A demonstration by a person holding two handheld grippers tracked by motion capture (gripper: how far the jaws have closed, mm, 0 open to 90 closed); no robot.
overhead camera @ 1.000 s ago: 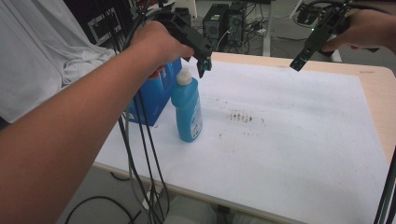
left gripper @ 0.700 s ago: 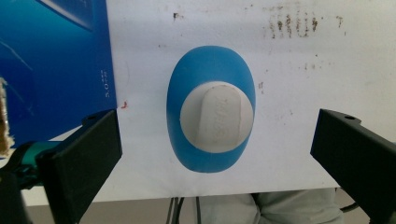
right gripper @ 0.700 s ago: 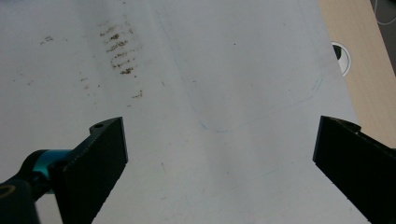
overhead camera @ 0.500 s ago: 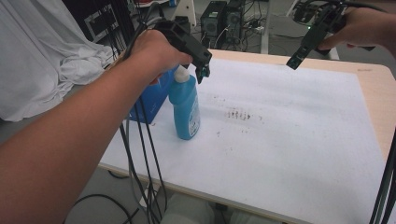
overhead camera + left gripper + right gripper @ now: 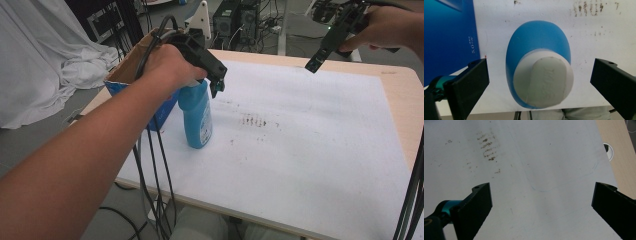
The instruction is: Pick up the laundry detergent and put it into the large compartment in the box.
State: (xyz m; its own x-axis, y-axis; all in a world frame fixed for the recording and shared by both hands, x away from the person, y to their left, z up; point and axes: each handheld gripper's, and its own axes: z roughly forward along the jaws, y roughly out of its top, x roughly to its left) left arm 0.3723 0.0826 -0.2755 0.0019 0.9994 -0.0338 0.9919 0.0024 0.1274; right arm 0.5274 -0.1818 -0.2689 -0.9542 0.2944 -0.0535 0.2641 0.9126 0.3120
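White sheet (image 5: 310, 150) covers most of a light wood table (image 5: 400, 90); computer cases, cables and white cloth (image 5: 45, 65) behind.

High view: left gripper (image 5: 216, 82) sits right over the blue bottle (image 5: 197, 117), which stands upright on the sheet's left part, touching or just beside the blue box (image 5: 167, 112) at the left edge. Hand and gripper body hide the bottle's top. Right gripper (image 5: 320, 55) held high over the far right edge, well apart from the bottle. Brown smudge marks (image 5: 254, 121) just right of the bottle.

Left gripper view: looks straight down on the bottle's white cap (image 5: 544, 80) and blue shoulder (image 5: 536, 37). Jaws spread wide, one each side of the cap, neither touching. Box wall (image 5: 449, 37) at left, marks (image 5: 589, 7) at top. Bottle's label and base hidden from here.

Right gripper view: jaws wide apart, nothing between, just the bare sheet with marks (image 5: 487, 146) and a faint pen outline (image 5: 564, 182); table corner with a round cable hole (image 5: 609, 151) at right.

Versus 0.5 s ago: left gripper has shifted slightly, staying above the cap; bottle unmoved; right gripper about the same.
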